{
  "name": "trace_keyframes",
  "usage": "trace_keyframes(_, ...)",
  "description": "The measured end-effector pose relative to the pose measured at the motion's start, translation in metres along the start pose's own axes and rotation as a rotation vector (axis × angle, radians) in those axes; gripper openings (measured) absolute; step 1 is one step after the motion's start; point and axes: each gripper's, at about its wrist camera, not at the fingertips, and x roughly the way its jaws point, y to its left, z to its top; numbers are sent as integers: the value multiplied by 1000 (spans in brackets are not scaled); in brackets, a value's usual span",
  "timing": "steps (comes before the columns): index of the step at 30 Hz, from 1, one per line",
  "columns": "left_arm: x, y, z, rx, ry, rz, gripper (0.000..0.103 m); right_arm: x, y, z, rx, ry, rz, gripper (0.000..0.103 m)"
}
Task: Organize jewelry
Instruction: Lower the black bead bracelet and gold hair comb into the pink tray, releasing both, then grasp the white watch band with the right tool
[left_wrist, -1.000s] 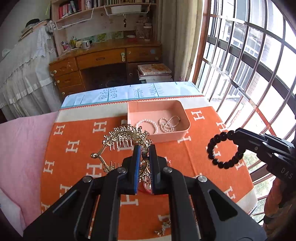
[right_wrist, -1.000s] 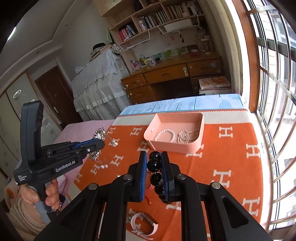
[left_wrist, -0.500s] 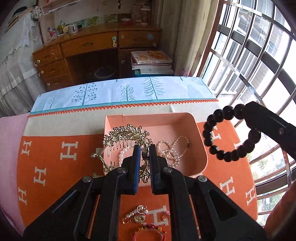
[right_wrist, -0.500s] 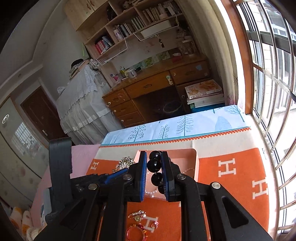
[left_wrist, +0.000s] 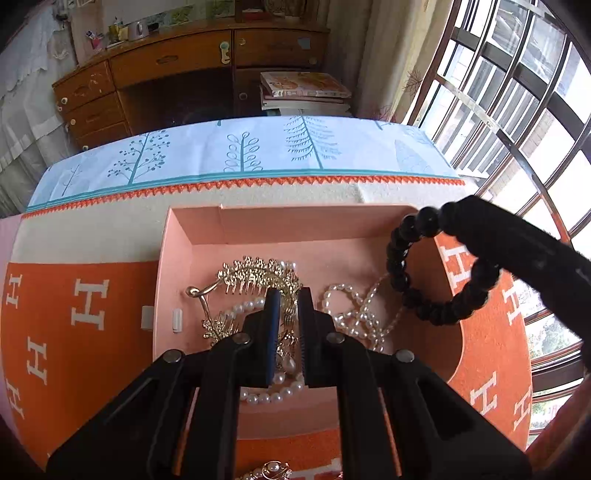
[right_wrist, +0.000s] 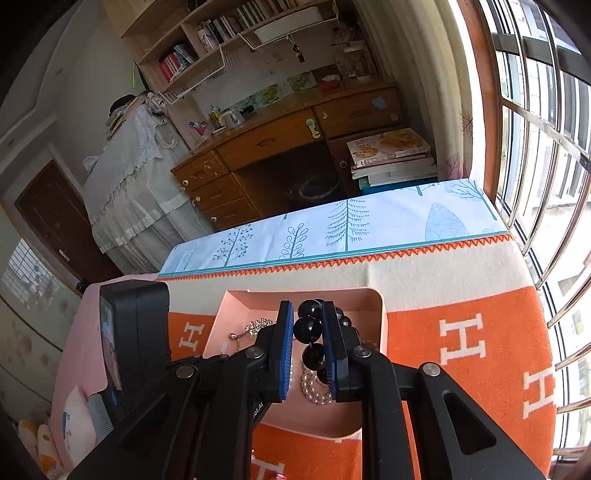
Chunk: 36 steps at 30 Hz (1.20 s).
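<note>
Pink tray (left_wrist: 192, 236): set on the orange H-patterned blanket (left_wrist: 92, 295); taken as landmark.

Gold hair comb (left_wrist: 255, 273): held over the tray's left half, clamped between the jaws of the left gripper (left_wrist: 286, 302).

Black bead bracelet (left_wrist: 424, 299): held over the tray's right half, clamped between the jaws of the right gripper (right_wrist: 307, 325).

Pearl strands (left_wrist: 351, 317): already lying inside the tray, so partly done.

Outstanding, as judged: both held pieces are to be released; a small gold-and-pearl piece (left_wrist: 271, 472) remains on the blanket, nearer than the tray.

Views: that loose piece is clearly seen only by the left wrist; bookshelves (right_wrist: 221, 33) and a door (right_wrist: 55, 221) beyond the tray are shown only by the right wrist.
</note>
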Motion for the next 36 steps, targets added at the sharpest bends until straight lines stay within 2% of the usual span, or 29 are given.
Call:
trace_keyframes(4, -12, -11, 3, 25, -41, -21, 7, 17, 1, 0, -11, -1, -24, 15)
trace_keyframes(9, -19, -12, 0, 65, -3, -8, 10, 39, 6, -6, -15, 52, -10, 15)
trace_keyframes(10, -21, -9, 0, 56, 6, -14, 16, 43, 7, -7, -9, 67, 2, 15)
trace_keyframes(12, -35, -5, -5, 24, 6, -38, 34, 47, 9, -8, 8, 88, 42, 18)
trace_keyframes(13, -44, -1, -8, 6, 0, -58, 52, 47, 10, -9, 11, 90, 56, 23)
trace_keyframes(14, -52, 4, -11, -16, -12, -74, 65, 46, 12, -9, 14, 86, 59, 31)
trace_keyframes(15, -61, 7, -15, -36, -29, -87, 68, 45, 13, -11, 16, 76, 59, 34)
trace_keyframes(18, -83, 16, -24, -48, -56, -88, 69, 37, 15, -15, 14, 63, 69, 37)
trace_keyframes(24, -119, 22, -57, -41, -90, -7, 69, 14, 14, -38, 27, 71, 111, 37)
trace_keyframes(29, -140, 26, -88, -63, -89, 2, 69, -16, 13, -69, 34, 77, 137, 37)
trace_keyframes(36, -173, 20, -124, -95, -130, 12, 69, -64, 18, -123, -5, 76, 140, 37)
